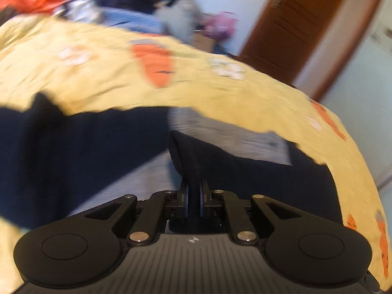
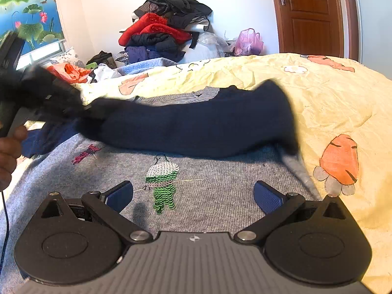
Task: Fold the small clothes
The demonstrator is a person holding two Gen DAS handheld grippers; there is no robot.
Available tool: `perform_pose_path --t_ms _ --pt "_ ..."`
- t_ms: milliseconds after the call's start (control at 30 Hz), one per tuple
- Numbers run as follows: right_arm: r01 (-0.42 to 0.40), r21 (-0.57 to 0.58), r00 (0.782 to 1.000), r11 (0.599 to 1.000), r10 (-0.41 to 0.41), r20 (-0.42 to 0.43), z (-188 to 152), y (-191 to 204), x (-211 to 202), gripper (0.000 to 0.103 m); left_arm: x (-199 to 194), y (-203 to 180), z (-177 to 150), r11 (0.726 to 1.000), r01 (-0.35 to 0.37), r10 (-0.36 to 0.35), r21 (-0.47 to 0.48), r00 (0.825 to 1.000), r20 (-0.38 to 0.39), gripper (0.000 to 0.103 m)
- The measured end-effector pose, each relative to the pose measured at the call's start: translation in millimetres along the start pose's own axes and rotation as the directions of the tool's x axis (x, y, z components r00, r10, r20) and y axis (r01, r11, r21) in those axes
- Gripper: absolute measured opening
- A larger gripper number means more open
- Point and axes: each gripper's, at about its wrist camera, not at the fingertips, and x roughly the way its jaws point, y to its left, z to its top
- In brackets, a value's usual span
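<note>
A small grey knit sweater (image 2: 220,183) with navy sleeves and a green sequin figure (image 2: 163,186) lies flat on the yellow carrot-print bedspread (image 2: 330,103). My left gripper (image 1: 193,196) is shut on the navy sleeve (image 1: 193,156) and holds it lifted; the view is motion-blurred. In the right wrist view that sleeve (image 2: 196,125) stretches across the sweater's chest, with the left gripper (image 2: 36,90) blurred at the far left. My right gripper (image 2: 193,196) is open and empty, just above the sweater's lower front.
A pile of clothes (image 2: 161,31) and plastic bags (image 2: 248,40) sits at the far side of the bed. A brown door (image 2: 311,14) stands at the back right. An orange bag (image 2: 69,72) lies at the far left.
</note>
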Motion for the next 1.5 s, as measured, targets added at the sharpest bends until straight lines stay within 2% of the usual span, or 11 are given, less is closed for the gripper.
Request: perform_pose_path --t_ms 367,433,500,567,633,767,833,1000,1133,1267,1500 --pt "0.010 -0.014 1.000 1.000 -0.010 -0.007 2.3 2.1 1.5 0.103 9.9 3.6 -23.4 0.994 -0.107 0.106 0.017 0.993 0.042 0.010" --pt "0.011 -0.014 1.000 1.000 -0.011 -0.007 2.2 2.9 1.7 0.103 -0.9 -2.9 -25.9 0.985 -0.173 0.173 -0.009 0.982 0.074 0.012" --pt "0.010 -0.014 1.000 1.000 -0.010 -0.006 2.2 2.3 1.8 0.103 -22.6 -13.5 -35.0 0.974 -0.224 0.224 -0.025 0.949 0.221 0.013" --pt "0.013 -0.017 1.000 1.000 -0.013 -0.008 2.1 2.4 2.1 0.103 -35.3 -27.0 -47.0 0.983 -0.182 0.160 0.033 0.928 0.337 0.032" --pt "0.017 -0.023 1.000 1.000 -0.017 -0.010 2.5 3.2 2.6 0.103 -26.8 -41.1 -53.0 0.975 -0.163 0.106 0.152 0.939 0.327 0.090" --pt "0.031 -0.041 0.999 0.999 -0.032 -0.018 2.8 6.2 4.5 0.103 14.1 -40.2 -62.9 0.946 -0.211 0.153 0.247 0.960 0.233 0.089" --pt "0.032 -0.053 0.999 0.998 -0.032 -0.011 4.6 7.7 3.4 0.103 20.5 -22.8 -57.6 0.973 -0.136 0.100 0.186 0.977 0.189 0.102" --pt "0.018 -0.025 0.990 1.000 -0.015 0.143 60.0 9.8 3.0 0.103 22.5 -7.0 -58.4 0.987 -0.076 0.049 0.142 0.982 0.181 0.103" --pt "0.114 -0.027 0.994 0.993 -0.114 0.000 102.7 5.8 67.7 0.103 21.9 -8.9 -59.2 0.987 -0.074 0.047 0.140 0.982 0.182 0.103" --pt "0.202 -0.104 0.969 0.974 -0.214 -0.126 94.4 -3.3 119.4 0.103 20.8 -8.8 -57.6 0.988 -0.070 0.044 0.137 0.982 0.183 0.103" --pt "0.172 -0.122 0.983 0.978 -0.178 -0.038 75.6 -8.5 104.6 0.103 4.7 -9.5 -57.5 0.985 -0.103 0.075 0.138 0.978 0.196 0.103"
